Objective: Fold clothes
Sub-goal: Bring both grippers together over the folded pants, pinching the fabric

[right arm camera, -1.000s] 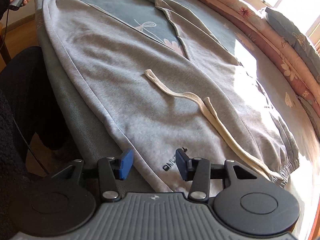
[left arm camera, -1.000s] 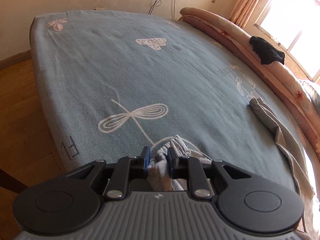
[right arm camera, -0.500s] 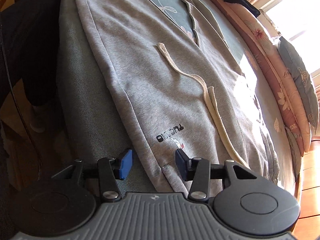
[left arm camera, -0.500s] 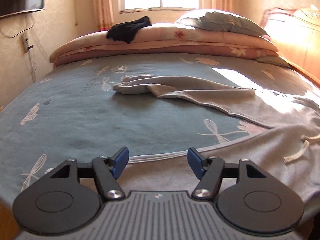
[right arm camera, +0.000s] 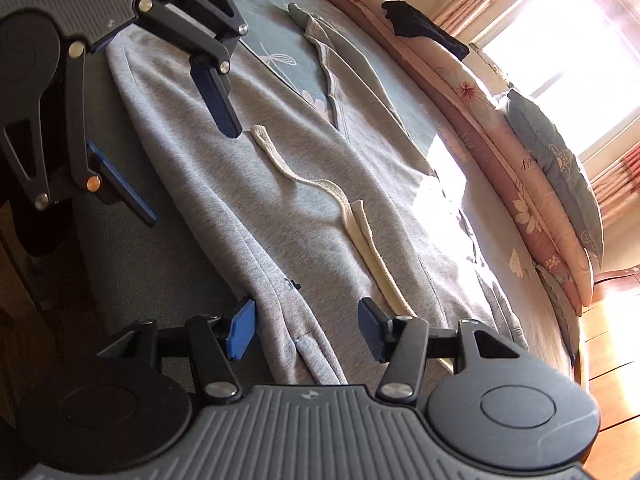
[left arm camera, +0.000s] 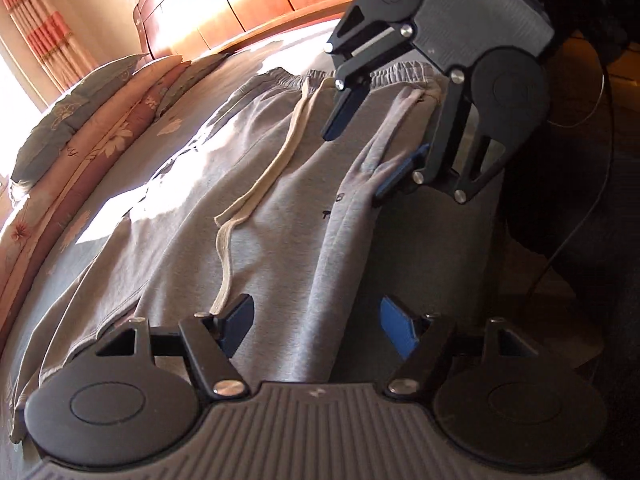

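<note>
Grey sweatpants [left arm camera: 280,216] [right arm camera: 320,208] lie spread along the near edge of the bed, waistband at one end, with a cream drawstring [left arm camera: 260,184] [right arm camera: 344,208] loose on top. My left gripper [left arm camera: 316,324] is open and empty over the near edge of the pants; it also shows in the right wrist view [right arm camera: 188,168]. My right gripper [right arm camera: 306,328] is open and empty over the same edge near the waistband; it also shows in the left wrist view [left arm camera: 360,152]. The two grippers face each other along the side seam.
The bed has a blue-grey sheet [right arm camera: 276,40] with dragonfly prints. Folded quilts and pillows [right arm camera: 532,184] [left arm camera: 80,140] line the far side, a black garment [right arm camera: 424,28] on them. A wooden headboard [left arm camera: 280,0] stands beyond the waistband. Dark clothing and a cable [left arm camera: 580,220] are beside the bed.
My left gripper has let go of the pant cuff, opened, and swung round to face the waistband. My right gripper has stayed open and moved closer along the near edge.
</note>
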Demonstrator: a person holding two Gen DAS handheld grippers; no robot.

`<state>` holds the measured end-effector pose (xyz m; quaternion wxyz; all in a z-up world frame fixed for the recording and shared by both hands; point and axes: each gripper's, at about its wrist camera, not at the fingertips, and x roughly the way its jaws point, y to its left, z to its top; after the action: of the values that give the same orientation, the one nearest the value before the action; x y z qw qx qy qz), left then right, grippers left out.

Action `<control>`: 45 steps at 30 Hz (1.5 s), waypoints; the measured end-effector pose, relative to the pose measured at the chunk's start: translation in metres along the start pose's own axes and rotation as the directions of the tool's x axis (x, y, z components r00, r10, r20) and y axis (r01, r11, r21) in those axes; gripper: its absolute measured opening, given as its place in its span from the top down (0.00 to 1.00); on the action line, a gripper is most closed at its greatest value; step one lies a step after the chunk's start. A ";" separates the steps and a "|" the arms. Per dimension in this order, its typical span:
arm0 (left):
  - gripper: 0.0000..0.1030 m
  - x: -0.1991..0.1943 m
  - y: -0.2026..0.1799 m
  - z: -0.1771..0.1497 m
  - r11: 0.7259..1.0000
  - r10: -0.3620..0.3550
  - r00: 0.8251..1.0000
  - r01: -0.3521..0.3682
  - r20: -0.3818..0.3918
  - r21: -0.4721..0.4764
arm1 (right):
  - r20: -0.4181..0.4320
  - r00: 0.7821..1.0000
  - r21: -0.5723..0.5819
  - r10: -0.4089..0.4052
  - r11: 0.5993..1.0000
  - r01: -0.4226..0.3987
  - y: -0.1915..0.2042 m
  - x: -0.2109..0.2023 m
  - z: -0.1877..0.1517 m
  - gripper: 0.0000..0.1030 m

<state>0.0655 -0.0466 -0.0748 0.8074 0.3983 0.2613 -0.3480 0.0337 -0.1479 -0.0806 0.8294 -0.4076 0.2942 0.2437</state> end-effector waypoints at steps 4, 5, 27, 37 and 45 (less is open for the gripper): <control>0.31 0.016 -0.009 -0.003 0.993 0.108 0.992 -0.105 -0.058 0.062 | 0.018 1.000 0.060 0.015 0.998 -0.016 -0.008 -0.002 -0.003 0.40; 0.31 0.014 -0.007 -0.005 0.992 0.120 0.991 -0.117 -0.062 0.051 | 0.022 1.000 0.073 0.019 0.997 -0.020 -0.008 -0.004 -0.004 0.39; 0.44 0.002 0.018 -0.028 0.998 0.028 0.994 -0.033 -0.110 -0.044 | 0.056 0.992 -0.221 -0.111 0.968 0.121 0.054 0.005 0.014 0.78; 0.88 0.000 0.025 -0.035 0.989 -0.141 0.972 0.130 -0.189 -0.070 | -0.051 0.978 -0.116 0.203 0.971 -0.207 0.028 -0.003 0.018 0.91; 0.86 -0.010 0.029 -0.042 0.973 -0.211 0.960 0.188 -0.184 -0.133 | -0.094 0.953 -0.048 0.288 0.955 -0.293 0.025 0.000 0.010 0.89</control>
<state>0.0756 0.0044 -0.0780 0.7596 0.3556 0.3985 -0.3711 0.0205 -0.1254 -0.0893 0.7582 -0.3953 0.3787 0.3543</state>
